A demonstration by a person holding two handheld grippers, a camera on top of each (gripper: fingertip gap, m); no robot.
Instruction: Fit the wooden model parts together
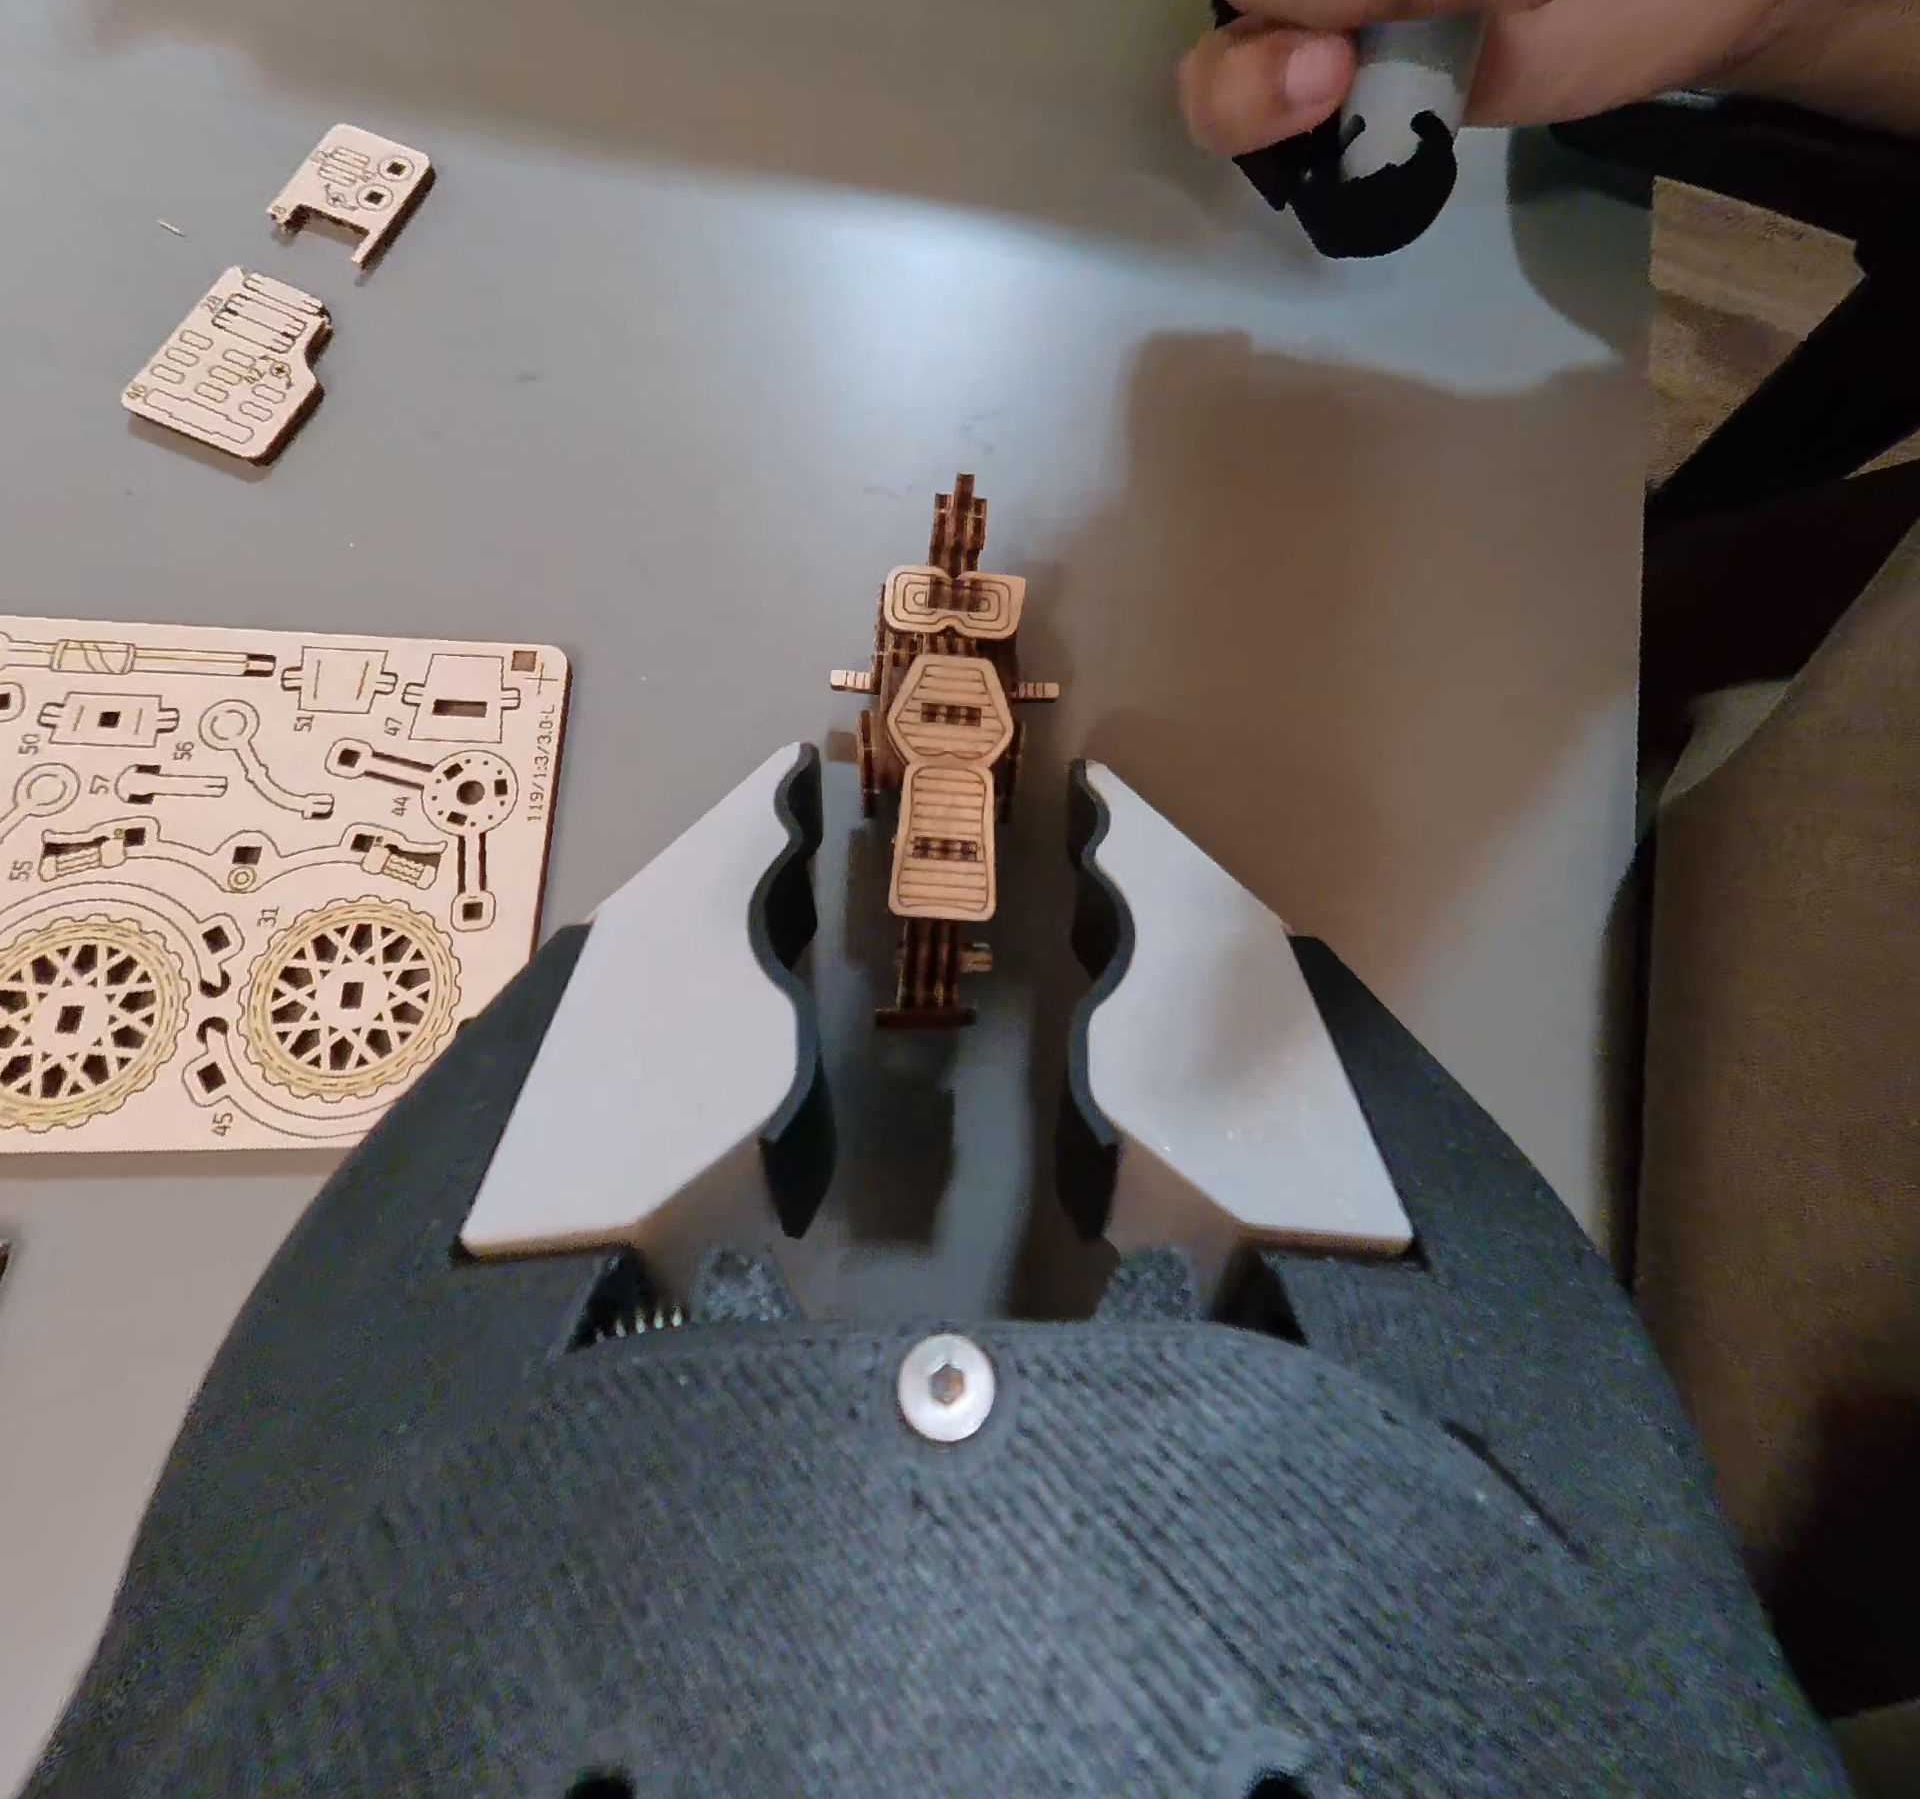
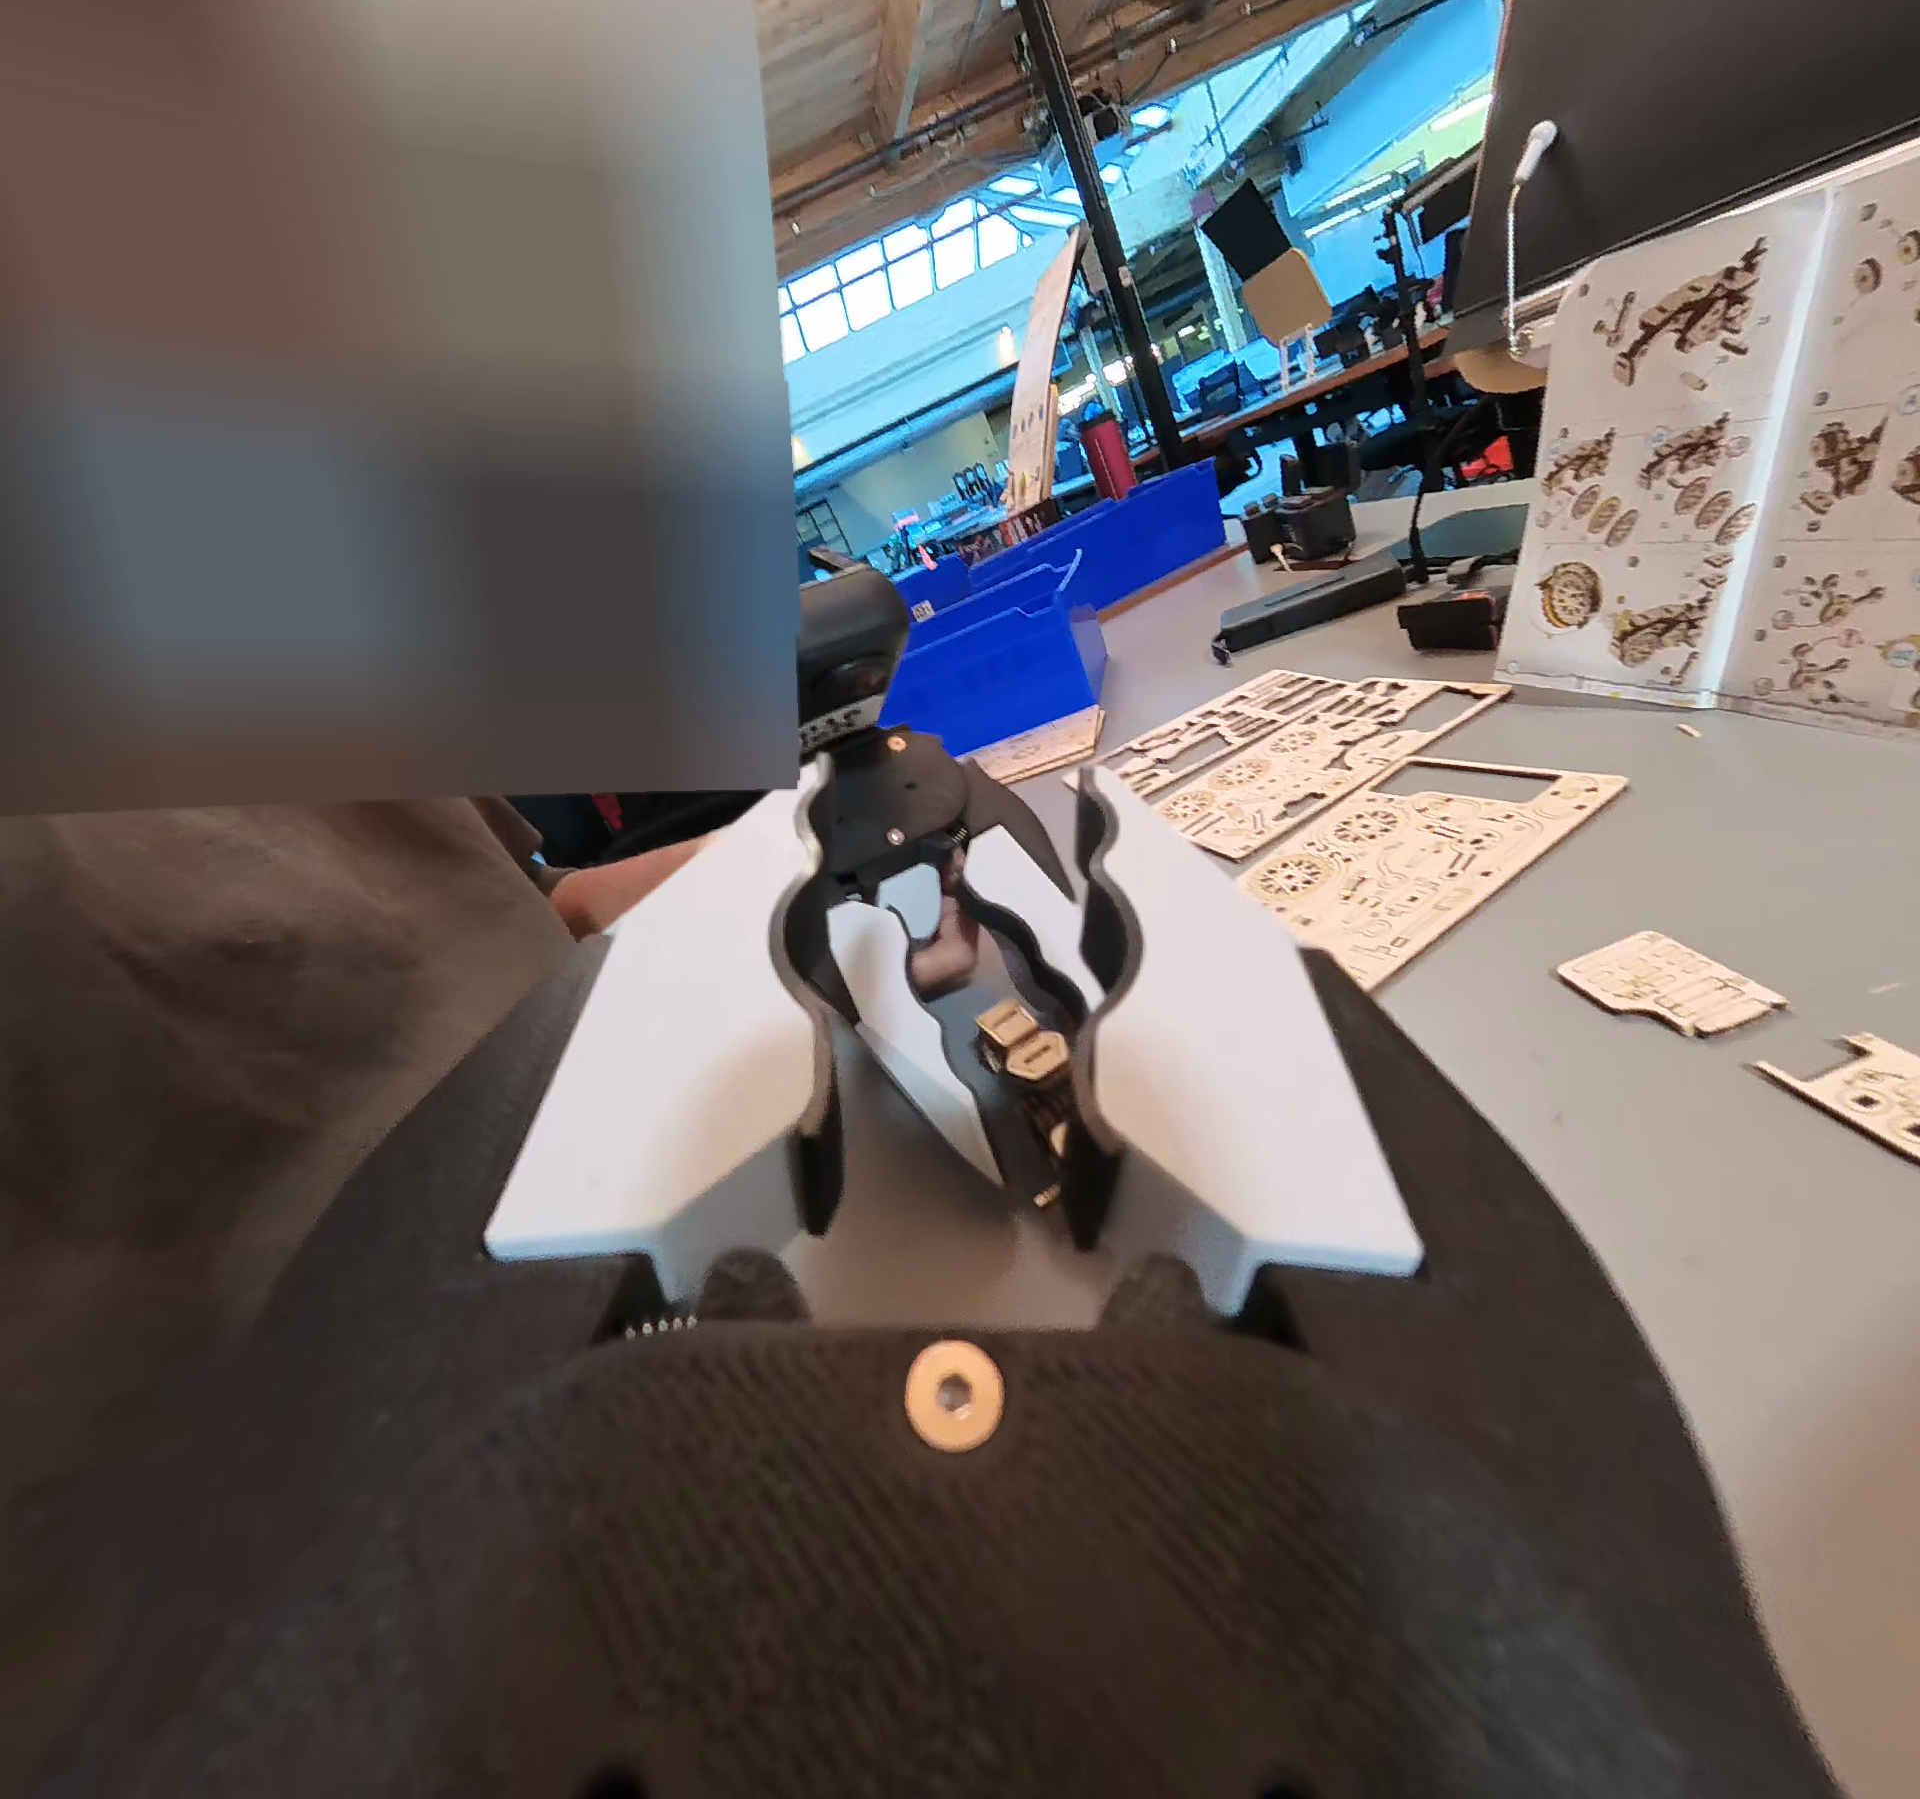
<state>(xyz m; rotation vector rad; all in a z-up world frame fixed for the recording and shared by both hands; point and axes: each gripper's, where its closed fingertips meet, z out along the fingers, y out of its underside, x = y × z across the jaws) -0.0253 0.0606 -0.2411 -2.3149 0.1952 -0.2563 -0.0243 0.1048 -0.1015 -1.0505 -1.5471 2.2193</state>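
left gripper (image 1: 943, 783) jaws apart, straddling upright wooden model (image 1: 940, 783) on desk (image 1: 727, 461), not touching. close evenly on body, avoid side pegs. right gripper (image 2: 951, 793) jaws apart, empty.

Right hand-held gripper (image 2: 951, 793) spread wide, wooden model (image 2: 1029, 1063) between, 2 part sheets (image 2: 1434, 845) beyond

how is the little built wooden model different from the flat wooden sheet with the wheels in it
The built model stands upright on the grey table, made of several pieces slotted together; the wheel sheet lies flat as one board. The model sits between the open left gripper fingers; the sheet lies off to their left, untouched. The model's edges look dark brown; the sheet looks pale. Both are laser-cut wood.
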